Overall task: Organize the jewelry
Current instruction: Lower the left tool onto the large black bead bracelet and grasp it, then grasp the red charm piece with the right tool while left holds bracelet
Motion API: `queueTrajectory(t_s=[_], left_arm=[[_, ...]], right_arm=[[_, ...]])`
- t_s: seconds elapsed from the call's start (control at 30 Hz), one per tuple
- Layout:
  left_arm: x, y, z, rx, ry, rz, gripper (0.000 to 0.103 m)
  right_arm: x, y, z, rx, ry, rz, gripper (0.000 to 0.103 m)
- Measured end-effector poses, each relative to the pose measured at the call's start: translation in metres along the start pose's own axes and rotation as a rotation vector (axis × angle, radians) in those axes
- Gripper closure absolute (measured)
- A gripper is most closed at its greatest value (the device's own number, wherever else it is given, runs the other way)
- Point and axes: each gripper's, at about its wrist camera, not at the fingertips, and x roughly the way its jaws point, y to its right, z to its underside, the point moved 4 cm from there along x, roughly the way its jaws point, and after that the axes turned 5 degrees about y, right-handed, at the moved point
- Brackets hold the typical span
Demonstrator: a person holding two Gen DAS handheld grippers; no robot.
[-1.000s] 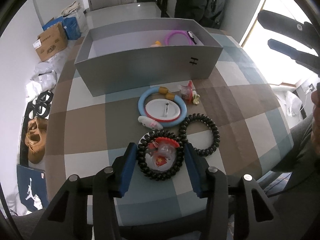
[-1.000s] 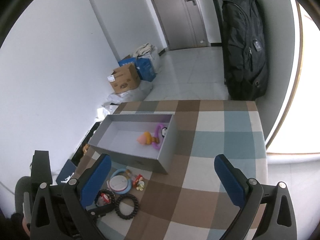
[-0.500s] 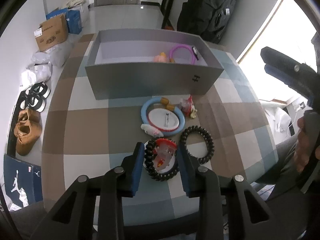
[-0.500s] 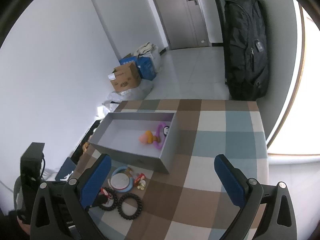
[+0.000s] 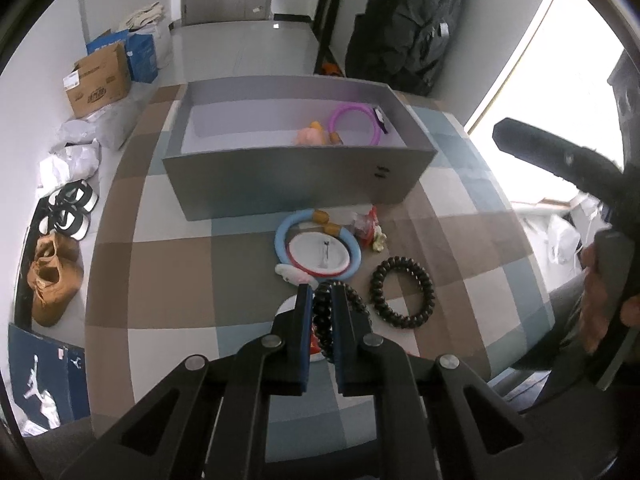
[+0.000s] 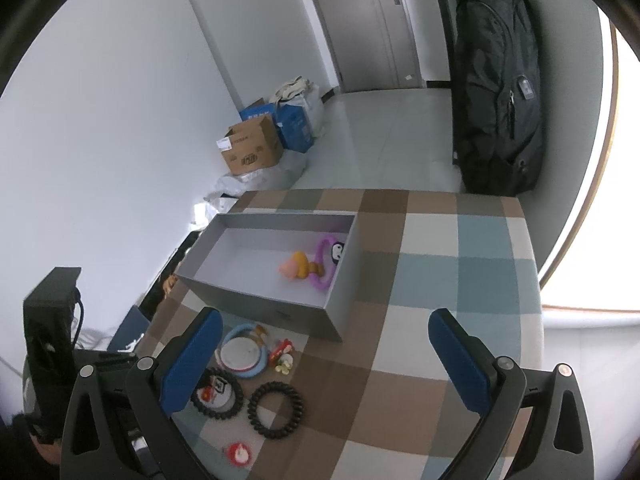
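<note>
My left gripper (image 5: 322,312) is shut on a black coil bracelet (image 5: 323,320), which is squeezed narrow between the blue pads just above the checked tablecloth (image 5: 168,264). A white disc and a red trinket lie under it, mostly hidden. A second black coil bracelet (image 5: 424,280) lies flat to its right. Beyond are a blue ring (image 5: 282,236) around a red-rimmed white disc (image 5: 308,256), a white-pink clip (image 5: 294,274) and red and yellow trinkets (image 5: 370,228). The grey box (image 5: 296,184) holds a purple ring (image 5: 354,122) and a pink-orange charm (image 5: 310,134). My right gripper (image 6: 324,316) hangs open above the table, holding nothing.
A small red round piece (image 6: 239,453) lies near the table's front edge. A hand (image 5: 600,300) holding the right gripper is at the right. On the floor are shoes (image 5: 54,280), cardboard boxes (image 5: 98,80) and a black backpack (image 6: 500,92).
The left jaws closed from either side of the black coil bracelet and now pinch it flat. The left view has drawn back a little. The right gripper kept still.
</note>
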Motion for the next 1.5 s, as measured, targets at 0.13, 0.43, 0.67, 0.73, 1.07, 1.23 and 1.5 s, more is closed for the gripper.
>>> queueTrajectory(t_s=[0.13, 0.43, 0.67, 0.73, 1.07, 1.23, 1.5], left_arm=[[0.001, -0.011, -0.002, -0.062, -0.002, 0.004, 0.098], [-0.010, -0.007, -0.010, -0.082, 0.040, 0.058, 0.098], [-0.023, -0.008, -0.017, -0.141, 0.076, 0.148, 0.098], [-0.029, -0.012, -0.019, -0.164, 0.093, 0.162, 0.098], [-0.046, -0.027, -0.027, -0.221, 0.165, 0.190, 0.098], [-0.047, -0.031, -0.028, -0.228, 0.171, 0.200, 0.098], [-0.048, -0.032, -0.032, -0.232, 0.178, 0.206, 0.098]], right_arm=[[0.003, 0.000, 0.007, 0.013, -0.044, -0.019, 0.000], [-0.010, -0.041, 0.083, -0.024, -0.238, -0.177, 0.004], [-0.001, -0.070, 0.110, -0.135, -0.305, -0.175, 0.031], [0.000, -0.075, 0.111, -0.158, -0.302, -0.168, 0.039], [0.022, -0.086, 0.122, -0.228, -0.340, -0.102, 0.083], [0.021, -0.088, 0.120, -0.230, -0.316, -0.093, 0.084], [0.013, -0.079, 0.091, -0.172, -0.242, -0.109, 0.084]])
